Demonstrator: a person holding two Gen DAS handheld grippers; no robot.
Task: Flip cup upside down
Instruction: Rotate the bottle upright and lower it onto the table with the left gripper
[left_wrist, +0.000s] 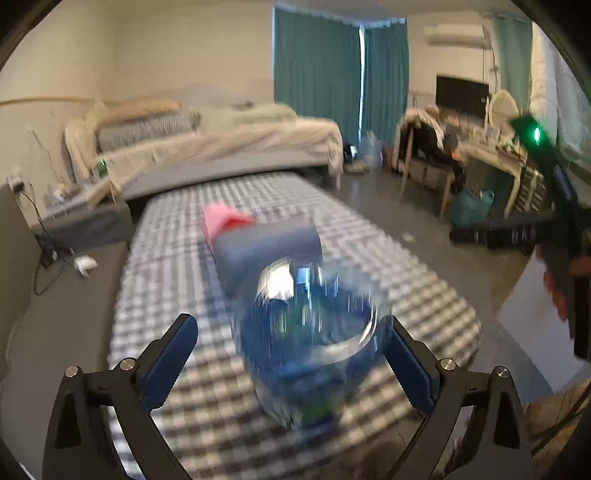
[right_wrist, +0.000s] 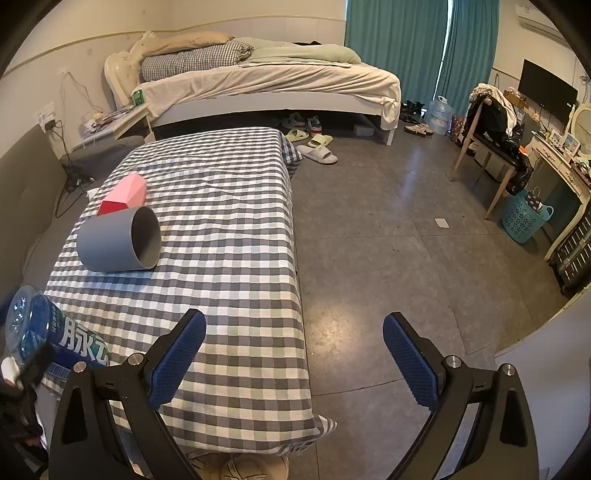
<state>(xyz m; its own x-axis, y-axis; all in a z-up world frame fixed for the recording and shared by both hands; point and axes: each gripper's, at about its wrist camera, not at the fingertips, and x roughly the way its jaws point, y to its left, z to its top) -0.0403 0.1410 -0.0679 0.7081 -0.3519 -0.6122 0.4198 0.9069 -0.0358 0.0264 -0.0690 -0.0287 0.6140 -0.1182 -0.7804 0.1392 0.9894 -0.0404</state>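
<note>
Cup (right_wrist: 118, 240), grey and cylindrical, lies on its side on the checked cloth of the counter (right_wrist: 229, 258), its open mouth turned toward the right. Touching its far side is a pink and red faceted box (right_wrist: 123, 195), also lying down. Nearer, at the counter's left edge, a blue-labelled plastic bottle (right_wrist: 40, 328) lies tilted; in the left wrist view this bottle (left_wrist: 314, 332) is blurred, sitting between the left gripper (left_wrist: 291, 354) fingers, close against the right one, though whether either pad presses on it I cannot tell. The right gripper (right_wrist: 293, 354) hangs over the counter's near right edge and the grey floor (right_wrist: 406, 240), fingers released wide with nothing between them. A bed (right_wrist: 277, 85) stands far behind.
</note>
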